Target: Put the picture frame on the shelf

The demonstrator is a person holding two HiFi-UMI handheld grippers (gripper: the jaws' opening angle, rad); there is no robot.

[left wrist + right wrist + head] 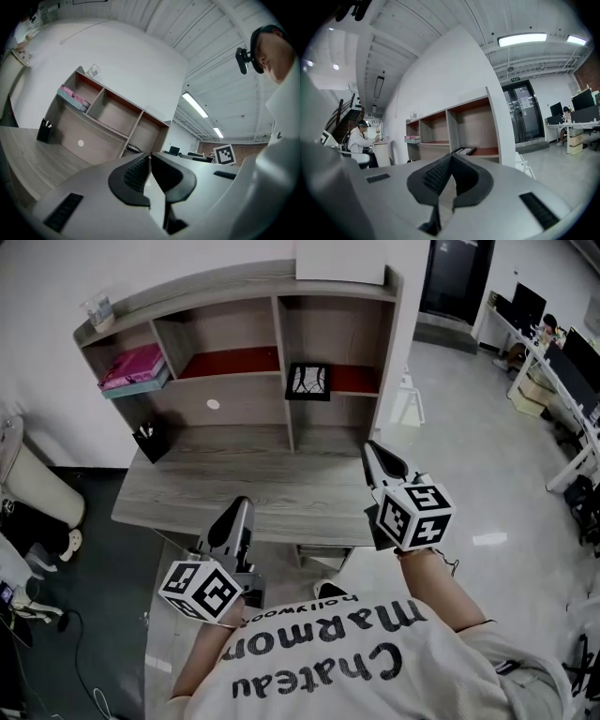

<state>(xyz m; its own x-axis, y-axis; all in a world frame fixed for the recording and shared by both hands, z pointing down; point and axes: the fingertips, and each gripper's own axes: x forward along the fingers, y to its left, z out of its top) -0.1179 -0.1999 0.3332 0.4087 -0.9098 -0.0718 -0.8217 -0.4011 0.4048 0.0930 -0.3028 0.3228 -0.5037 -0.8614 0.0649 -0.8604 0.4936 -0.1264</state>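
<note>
Both clenched, empty: left gripper, right gripper. Black-rimmed square picture frame lying in grey wooden shelf unit, right bay; apparently nothing left.

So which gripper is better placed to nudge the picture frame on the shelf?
Probably right: the right gripper, shut and empty, points toward the compartment holding the picture frame; the left gripper, also shut, is farther.

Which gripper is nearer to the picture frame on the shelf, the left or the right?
Right. The right gripper, shut, is over the desk, below and right of the picture frame. The left gripper, also shut, is farther back, at its front edge.
</note>
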